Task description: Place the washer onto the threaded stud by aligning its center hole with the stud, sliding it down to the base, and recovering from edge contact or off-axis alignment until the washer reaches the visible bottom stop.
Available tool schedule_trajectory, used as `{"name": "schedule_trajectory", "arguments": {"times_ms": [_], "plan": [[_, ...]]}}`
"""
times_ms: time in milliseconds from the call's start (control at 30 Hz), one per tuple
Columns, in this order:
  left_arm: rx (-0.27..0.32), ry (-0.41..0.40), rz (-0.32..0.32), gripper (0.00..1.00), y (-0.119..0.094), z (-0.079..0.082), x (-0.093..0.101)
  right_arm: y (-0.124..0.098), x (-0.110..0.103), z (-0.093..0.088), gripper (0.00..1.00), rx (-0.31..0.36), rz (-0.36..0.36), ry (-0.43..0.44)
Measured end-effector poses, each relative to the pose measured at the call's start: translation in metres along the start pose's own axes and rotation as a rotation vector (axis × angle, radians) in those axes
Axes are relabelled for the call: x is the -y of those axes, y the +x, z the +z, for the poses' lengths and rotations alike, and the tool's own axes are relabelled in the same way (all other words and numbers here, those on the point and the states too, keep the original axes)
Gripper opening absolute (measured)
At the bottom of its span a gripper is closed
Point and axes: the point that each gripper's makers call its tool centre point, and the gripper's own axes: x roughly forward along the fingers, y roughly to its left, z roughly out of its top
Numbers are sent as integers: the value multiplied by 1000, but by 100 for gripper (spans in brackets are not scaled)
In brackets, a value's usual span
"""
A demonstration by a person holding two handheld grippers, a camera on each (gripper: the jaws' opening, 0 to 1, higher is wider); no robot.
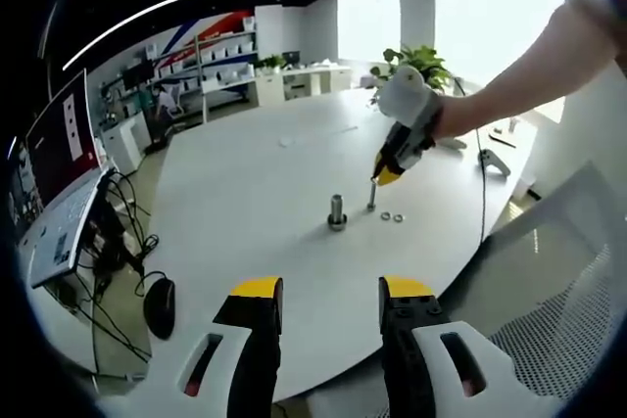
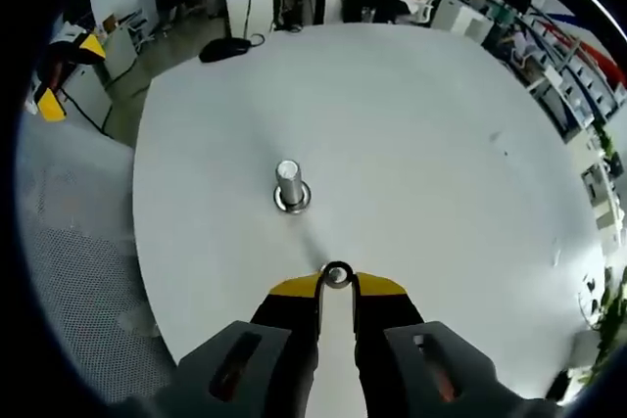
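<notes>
A short threaded steel stud (image 1: 337, 210) stands upright on its round base on the white table (image 1: 245, 193); in the right gripper view the stud (image 2: 290, 186) is ahead and slightly left of my jaws. My right gripper (image 2: 337, 287) is shut on a small metal washer (image 2: 337, 264), pinched by its edge at the yellow tips. In the left gripper view that right gripper (image 1: 387, 173), held by a person's hand, hovers just right of the stud, tips pointing down. My left gripper (image 1: 331, 291) hangs open near the table's edge, nothing between its jaws.
Two loose washers (image 1: 391, 215) lie on the table right of the stud. A mesh chair (image 1: 558, 281) stands at the right, a screen (image 1: 64, 129) with cables and a mouse (image 1: 160, 305) at the left. A plant (image 1: 421, 61) sits at the far edge.
</notes>
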Motion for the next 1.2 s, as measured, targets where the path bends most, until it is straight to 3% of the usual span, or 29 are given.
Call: {"name": "schedule_trajectory", "arguments": {"times_ms": [367, 633, 833, 933, 1200], "plan": [[-5, -1, -2, 37, 1, -1, 0, 12, 0, -8, 14, -42, 18, -10], [-9, -2, -4, 37, 1, -1, 0, 31, -3, -16, 14, -79, 33, -1], [-15, -8, -2, 37, 2, -3, 0, 47, -8, -27, 14, -125, 42, -44], [-17, -5, -9, 37, 2, -3, 1, 50, -8, -31, 7, -147, 43, -63], [-14, -11, -20, 37, 2, -2, 2, 51, -6, -33, 12, -139, 48, -14]]}}
